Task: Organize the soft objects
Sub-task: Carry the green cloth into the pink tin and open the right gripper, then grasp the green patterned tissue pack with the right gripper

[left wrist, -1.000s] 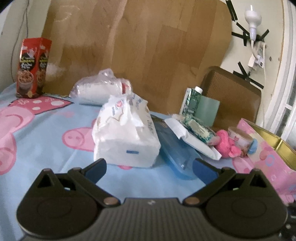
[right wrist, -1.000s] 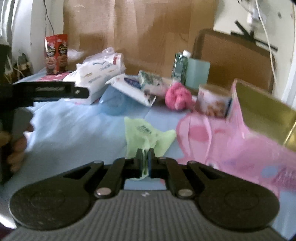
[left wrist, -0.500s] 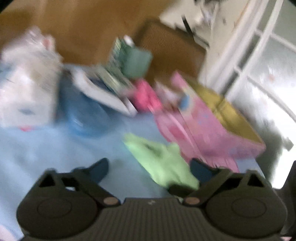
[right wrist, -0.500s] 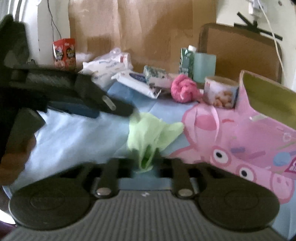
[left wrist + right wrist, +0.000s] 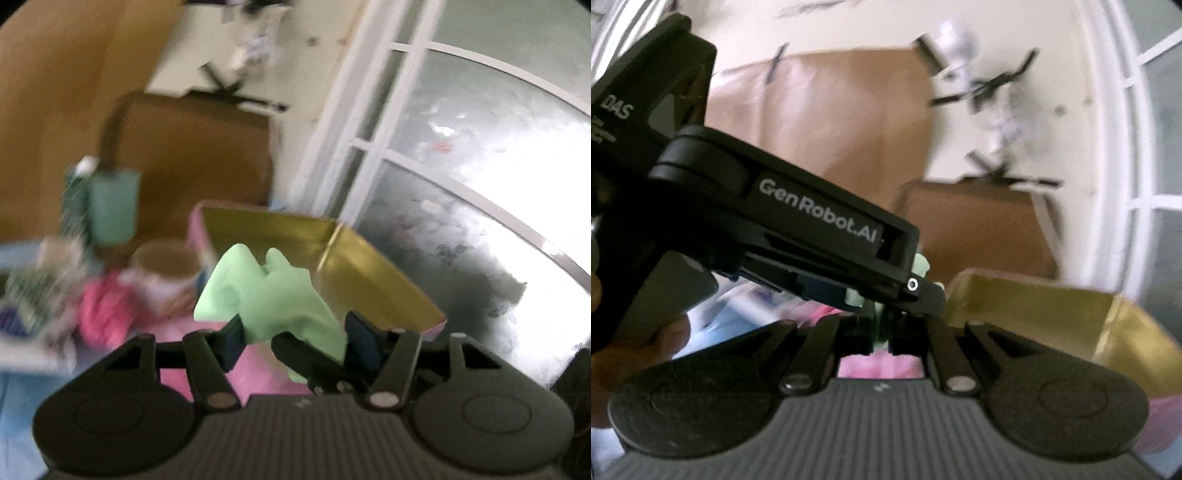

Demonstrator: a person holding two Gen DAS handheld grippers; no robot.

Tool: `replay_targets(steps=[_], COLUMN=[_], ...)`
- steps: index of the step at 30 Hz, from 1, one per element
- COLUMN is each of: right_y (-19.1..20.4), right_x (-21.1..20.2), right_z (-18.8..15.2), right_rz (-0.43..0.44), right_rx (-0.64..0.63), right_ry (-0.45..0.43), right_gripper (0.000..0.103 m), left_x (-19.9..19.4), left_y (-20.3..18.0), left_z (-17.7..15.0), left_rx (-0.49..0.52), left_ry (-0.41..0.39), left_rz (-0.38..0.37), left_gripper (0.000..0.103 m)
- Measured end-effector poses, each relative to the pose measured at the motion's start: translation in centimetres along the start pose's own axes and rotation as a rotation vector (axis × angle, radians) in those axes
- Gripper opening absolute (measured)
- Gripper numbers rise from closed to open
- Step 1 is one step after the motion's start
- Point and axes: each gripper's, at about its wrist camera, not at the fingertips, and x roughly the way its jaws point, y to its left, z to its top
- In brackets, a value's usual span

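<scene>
Left claw (image 5: 295, 338) clamped on light-green cloth (image 5: 269, 295), raised before open gold-lined pink box (image 5: 369, 273). Right claw (image 5: 882, 328) pinched shut on same cloth's lower edge, beneath left claw's fingers. Pink plush (image 5: 105, 312) and printed cup (image 5: 164, 273) blurred at left.

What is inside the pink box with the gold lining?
The pink box with gold lining shows only bare gold walls where visible. The crumpled light green cloth, held in front of it, covers the near part, so the bottom there cannot be seen.
</scene>
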Motion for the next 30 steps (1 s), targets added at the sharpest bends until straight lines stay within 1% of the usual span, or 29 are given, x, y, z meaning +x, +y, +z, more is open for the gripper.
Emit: replay_targets(steps=[3, 4, 6, 8, 9, 10, 11, 12, 13, 15, 19, 22, 25, 30], right_y=[-2.8, -3.7, -5.3, -6.7, -7.3, -7.8, -8.3, -8.9, -9.3, -9.7, -8.6, -7.0, -4.7, -0.8], right_x=[0.0, 0.3, 0.7, 1.2, 1.5, 1.7, 1.6, 1.3, 1.1, 0.8, 0.2, 0.5, 0.6, 2.2], right_z=[0.2, 0.0, -0.6, -1.6, -2.0, -2.3, -2.5, -2.8, -3.0, -3.1, -2.4, -1.4, -0.7, 0.1], right_rz=[-0.075, -0.093, -0.134, -0.191, -0.228, -0.256, -0.280, -0.305, -0.327, -0.352, -0.330, -0.294, -0.241, -0.147], right_rx=[0.037, 0.057, 0.091, 0.125, 0.144, 0.169, 0.199, 0.235, 0.261, 0.299, 0.323, 0.283, 0.240, 0.165], right_ry=[-0.009, 0.000, 0.033, 0.091, 0.112, 0.122, 0.126, 0.117, 0.104, 0.089, 0.046, 0.015, -0.009, 0.000], right_gripper=[0.009, 0.009, 0.010, 0.014, 0.023, 0.032, 0.052, 0.063, 0.065, 0.066, 0.066, 0.066, 0.066, 0.066], left_x=[2.6, 3.4, 5.0, 5.9, 6.2, 6.1, 5.9, 5.5, 5.0, 3.7, 1.8, 0.5, -1.0, -3.9], left_y=[-2.4, -2.9, -3.5, -4.0, -4.1, -3.8, -3.6, -3.3, -2.8, -1.8, 0.9, 3.4, 5.8, 9.4], left_z=[0.9, 1.1, 1.2, 0.9, 0.7, 0.4, 0.3, 0.2, 0.2, -0.1, -1.0, -2.3, -3.2, -4.4], left_rx=[0.057, 0.062, 0.071, 0.097, 0.110, 0.119, 0.125, 0.128, 0.123, 0.101, 0.047, 0.002, -0.037, -0.096], left_ry=[0.007, 0.017, 0.040, 0.049, 0.048, 0.045, 0.038, 0.032, 0.026, 0.011, 0.003, 0.011, 0.008, -0.004], left_rz=[-0.015, -0.012, 0.012, 0.090, 0.139, 0.170, 0.197, 0.225, 0.251, 0.283, 0.380, 0.457, 0.518, 0.582], left_gripper=[0.059, 0.063, 0.073, 0.091, 0.094, 0.098, 0.099, 0.099, 0.100, 0.103, 0.103, 0.103, 0.103, 0.103])
